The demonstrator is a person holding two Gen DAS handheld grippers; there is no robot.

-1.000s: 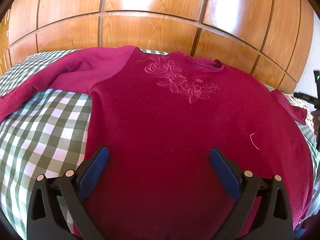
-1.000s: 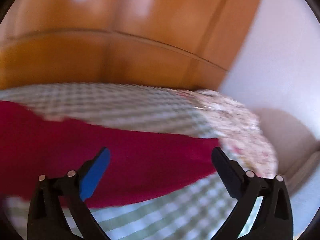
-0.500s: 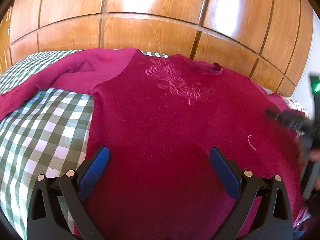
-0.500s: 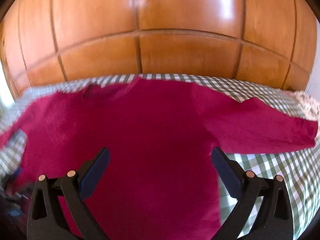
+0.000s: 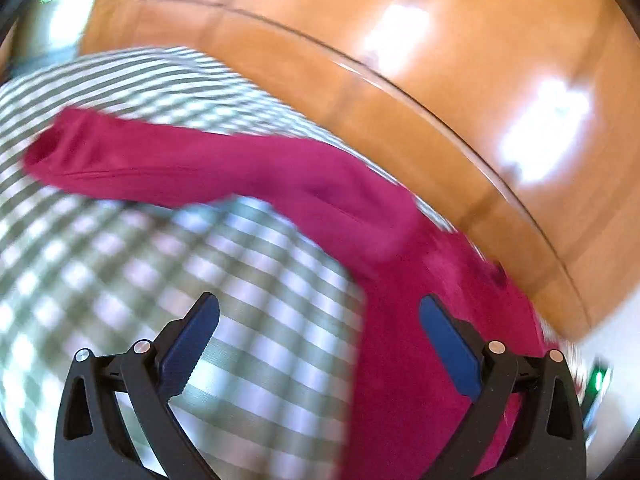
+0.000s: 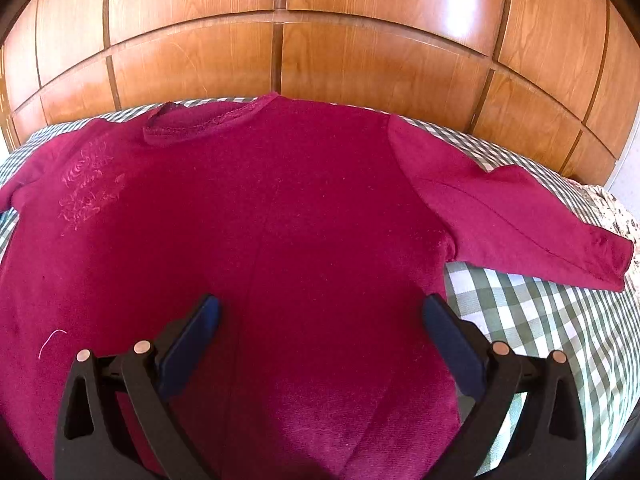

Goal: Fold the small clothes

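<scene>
Swinging left hand-held gripper [image 5: 318, 344] off sweater [image 6: 248, 232] body toward its left sleeve [image 5: 192, 160], view blurred | right hand-held gripper [image 6: 318, 344] now centred over body | both agape, empty | sweater flat on checked bed [image 6: 540, 312], unfolded | sleeve fold likely next

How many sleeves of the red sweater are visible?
2. The right sleeve lies spread over the checked cover in the right wrist view; the left sleeve stretches across it in the left wrist view.
</scene>
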